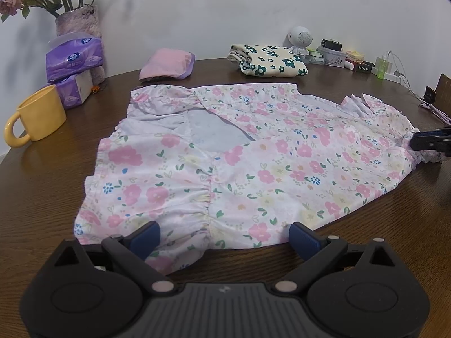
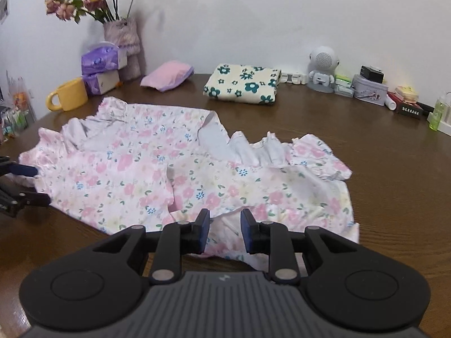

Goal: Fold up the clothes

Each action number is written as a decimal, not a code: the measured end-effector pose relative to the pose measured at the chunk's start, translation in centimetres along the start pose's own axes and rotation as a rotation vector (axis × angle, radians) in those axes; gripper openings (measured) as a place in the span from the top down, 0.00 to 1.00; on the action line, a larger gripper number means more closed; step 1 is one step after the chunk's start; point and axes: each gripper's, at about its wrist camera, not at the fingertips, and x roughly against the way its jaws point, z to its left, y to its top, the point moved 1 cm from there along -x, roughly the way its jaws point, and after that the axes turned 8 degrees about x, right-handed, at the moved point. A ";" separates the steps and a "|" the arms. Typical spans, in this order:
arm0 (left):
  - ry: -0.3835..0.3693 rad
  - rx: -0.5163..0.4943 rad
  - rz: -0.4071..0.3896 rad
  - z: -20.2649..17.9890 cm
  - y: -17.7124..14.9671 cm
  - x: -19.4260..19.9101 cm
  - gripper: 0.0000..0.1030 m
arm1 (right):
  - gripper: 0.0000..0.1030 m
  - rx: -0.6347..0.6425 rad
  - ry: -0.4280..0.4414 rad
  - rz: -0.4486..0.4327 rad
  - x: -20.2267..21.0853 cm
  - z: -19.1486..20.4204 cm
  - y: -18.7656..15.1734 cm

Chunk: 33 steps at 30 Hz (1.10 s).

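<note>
A pink floral dress (image 1: 253, 152) lies spread flat on the round brown table (image 1: 366, 239), neck opening towards the left and ruffled hem (image 2: 253, 152) on the right. My left gripper (image 1: 225, 235) is open, its blue pads wide apart over the dress's near edge by the gathered waist. It also shows at the left edge of the right wrist view, left gripper (image 2: 33, 184). My right gripper (image 2: 225, 225) hovers over the hem end with a narrow gap between its pads. Cloth shows in that gap, but the pads do not press on it. In the left wrist view the right gripper (image 1: 422, 142) sits at the hem's far right.
Along the back stand a yellow mug (image 1: 39, 115), purple tissue packs (image 1: 73, 59), a vase of flowers (image 1: 79, 19), a folded pink cloth (image 1: 166, 64), a folded cream floral cloth (image 1: 267, 60), a white round speaker (image 1: 300, 38), tins and a green bottle (image 1: 382, 69).
</note>
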 end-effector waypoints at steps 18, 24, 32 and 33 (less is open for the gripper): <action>-0.006 -0.005 -0.001 0.1 -0.1 0.1 0.04 | 0.61 -0.001 -0.039 0.024 -3.8 1.3 0.1; -0.007 -0.009 0.002 0.1 -0.1 0.1 0.04 | 0.49 -0.143 -0.093 -0.118 0.3 -2.1 -0.1; -0.004 -0.004 -0.003 -0.2 -0.2 0.0 0.00 | 0.49 -0.091 -0.158 -0.068 2.5 -4.1 -2.3; -0.005 -0.004 -0.006 -0.1 -0.3 0.0 0.00 | 0.49 -0.083 -0.162 -0.047 2.1 -4.2 -2.8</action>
